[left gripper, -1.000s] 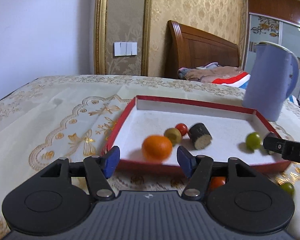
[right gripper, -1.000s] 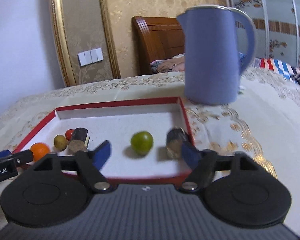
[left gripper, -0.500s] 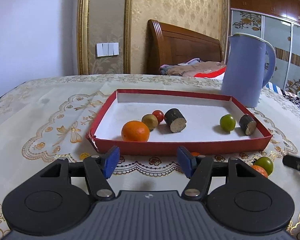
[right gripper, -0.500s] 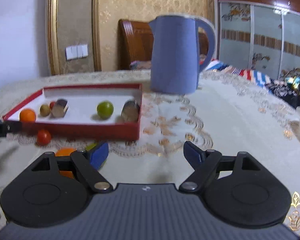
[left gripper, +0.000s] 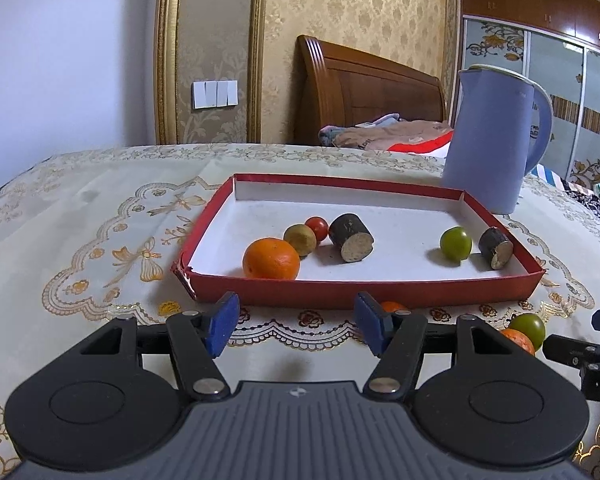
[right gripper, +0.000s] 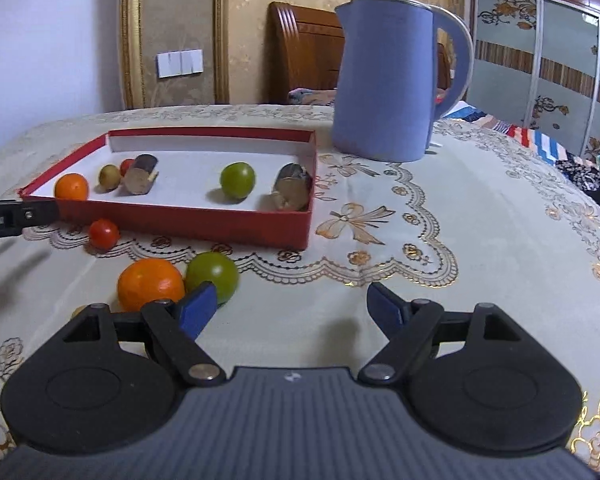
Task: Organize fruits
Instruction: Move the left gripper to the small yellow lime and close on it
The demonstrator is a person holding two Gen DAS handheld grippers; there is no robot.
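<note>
A red tray (left gripper: 380, 292) (right gripper: 180, 216) with a white floor holds an orange (left gripper: 271, 259), a yellowish fruit (left gripper: 299, 239), a small red fruit (left gripper: 317, 227), a green fruit (left gripper: 455, 243) and two dark cut pieces (left gripper: 350, 237) (left gripper: 496, 247). On the cloth in front of the tray lie an orange (right gripper: 150, 283), a green fruit (right gripper: 213, 275) and a small red fruit (right gripper: 104, 233). My left gripper (left gripper: 294, 323) is open and empty, just short of the tray's near wall. My right gripper (right gripper: 290, 310) is open and empty, to the right of the loose orange and green fruit.
A tall blue kettle (left gripper: 496, 140) (right gripper: 396, 76) stands behind the tray's right end. The table carries a cream cloth with gold embroidery (right gripper: 440, 216). A wooden bed headboard (left gripper: 364, 88) and a wall are behind.
Both grippers have drawn back from the tray toward the table's near side. The right gripper swung right and back, so the loose fruits now lie in front of it.
</note>
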